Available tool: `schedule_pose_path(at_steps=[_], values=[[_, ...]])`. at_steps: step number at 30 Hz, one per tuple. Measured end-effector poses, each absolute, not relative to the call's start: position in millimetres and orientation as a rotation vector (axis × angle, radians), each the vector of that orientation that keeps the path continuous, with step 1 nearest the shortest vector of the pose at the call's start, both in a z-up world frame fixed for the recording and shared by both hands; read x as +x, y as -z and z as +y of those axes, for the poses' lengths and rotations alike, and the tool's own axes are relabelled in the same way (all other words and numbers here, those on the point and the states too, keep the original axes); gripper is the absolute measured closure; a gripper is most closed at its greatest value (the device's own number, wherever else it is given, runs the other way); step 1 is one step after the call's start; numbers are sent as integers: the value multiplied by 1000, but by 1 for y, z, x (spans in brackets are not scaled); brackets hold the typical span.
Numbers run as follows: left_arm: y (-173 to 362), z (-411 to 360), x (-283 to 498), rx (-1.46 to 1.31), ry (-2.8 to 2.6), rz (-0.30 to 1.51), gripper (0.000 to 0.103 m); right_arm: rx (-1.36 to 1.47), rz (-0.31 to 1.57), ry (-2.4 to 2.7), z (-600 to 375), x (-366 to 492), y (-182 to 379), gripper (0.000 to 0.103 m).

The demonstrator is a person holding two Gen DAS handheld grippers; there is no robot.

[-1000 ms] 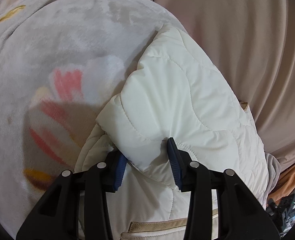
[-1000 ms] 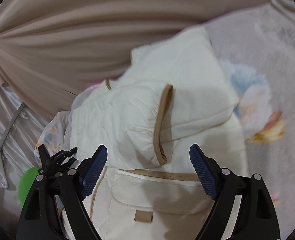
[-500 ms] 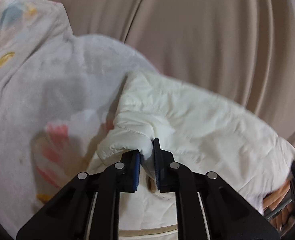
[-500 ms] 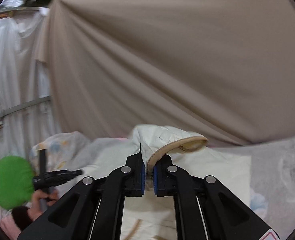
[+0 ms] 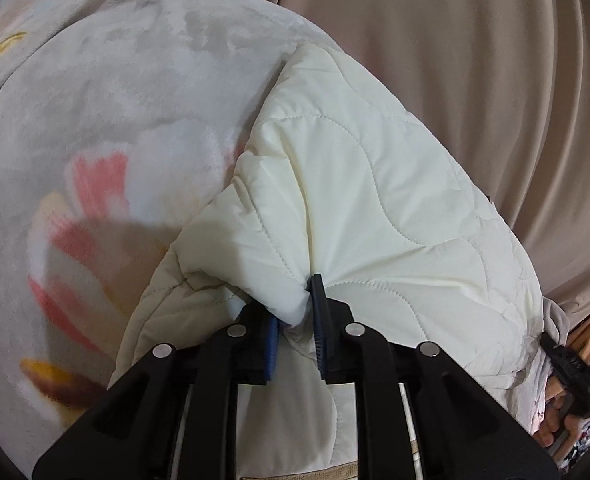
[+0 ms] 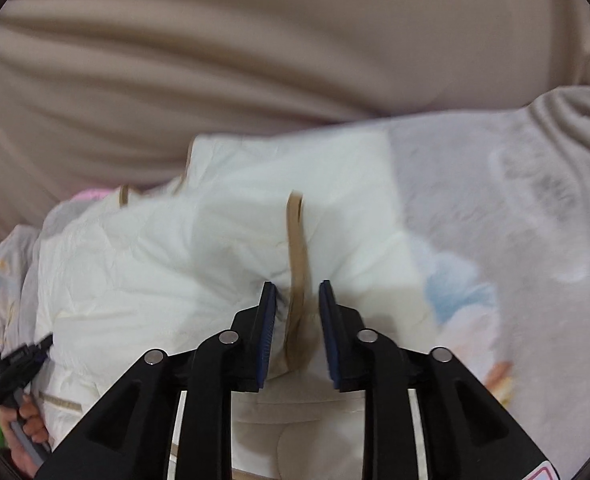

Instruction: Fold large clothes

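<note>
On a floral blanket (image 5: 95, 152), the cream quilted jacket (image 5: 375, 208) lies half-folded; left gripper (image 5: 297, 320) clamps a padded fold while right gripper (image 6: 294, 312), jaws just easing apart, straddles its tan-trimmed cuff (image 6: 297, 264), apparently setting the sleeve down.

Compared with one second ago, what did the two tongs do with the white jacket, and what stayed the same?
The left tongs closed on a fold of the quilted white jacket and now pinch it. The right tongs, wide open before, clamped the tan-trimmed cuff, lifted it, brought it back down, and have just been opening; the cuff stands between them, grip unclear. The floral blanket and beige curtain are unchanged.
</note>
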State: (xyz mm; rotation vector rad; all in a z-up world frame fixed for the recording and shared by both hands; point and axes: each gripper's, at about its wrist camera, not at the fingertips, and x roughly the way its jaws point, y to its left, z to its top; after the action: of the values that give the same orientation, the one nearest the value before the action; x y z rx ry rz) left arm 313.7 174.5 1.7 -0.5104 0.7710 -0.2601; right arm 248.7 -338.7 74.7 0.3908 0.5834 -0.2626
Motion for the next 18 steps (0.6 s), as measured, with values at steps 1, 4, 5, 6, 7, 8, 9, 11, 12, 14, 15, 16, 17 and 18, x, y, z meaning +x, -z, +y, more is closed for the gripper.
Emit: schedule_pose_path(at_steps=[1, 4, 5, 6, 7, 8, 9, 11, 12, 14, 15, 16, 17, 18], values=[[-3, 171, 318, -502, 252, 769, 88, 387, 547, 278, -334, 244, -85, 79], [-4, 161, 321, -481, 237, 764, 88, 331, 535, 155, -297, 256, -109, 79], [-5, 159, 320, -481, 236, 764, 87, 291, 544, 103, -277, 266, -115, 79], [-4, 159, 319, -485, 238, 764, 87, 243, 560, 42, -253, 279, -120, 79], [-6, 157, 319, -488, 238, 764, 87, 206, 575, -8, -232, 290, -121, 79], [-7, 155, 320, -490, 238, 764, 87, 170, 588, -51, -211, 303, -120, 79], [-7, 155, 320, -490, 238, 764, 87, 129, 603, -94, -187, 320, -117, 79], [-8, 153, 320, -487, 236, 765, 87, 70, 624, -136, -152, 347, -108, 79], [-6, 153, 321, -486, 233, 767, 87, 55, 636, -146, -137, 360, -105, 79], [-6, 150, 323, -480, 230, 770, 87, 36, 663, -166, -110, 379, -93, 79], [-6, 149, 323, -476, 228, 771, 87, 28, 668, -170, -100, 384, -88, 79], [-6, 147, 324, -472, 226, 772, 87, 18, 664, -167, -93, 391, -84, 79], [-7, 146, 324, -470, 225, 772, 87, 9, 660, -163, -91, 395, -78, 80], [-7, 147, 324, -470, 226, 772, 87, -2, 658, -150, -94, 398, -73, 84]])
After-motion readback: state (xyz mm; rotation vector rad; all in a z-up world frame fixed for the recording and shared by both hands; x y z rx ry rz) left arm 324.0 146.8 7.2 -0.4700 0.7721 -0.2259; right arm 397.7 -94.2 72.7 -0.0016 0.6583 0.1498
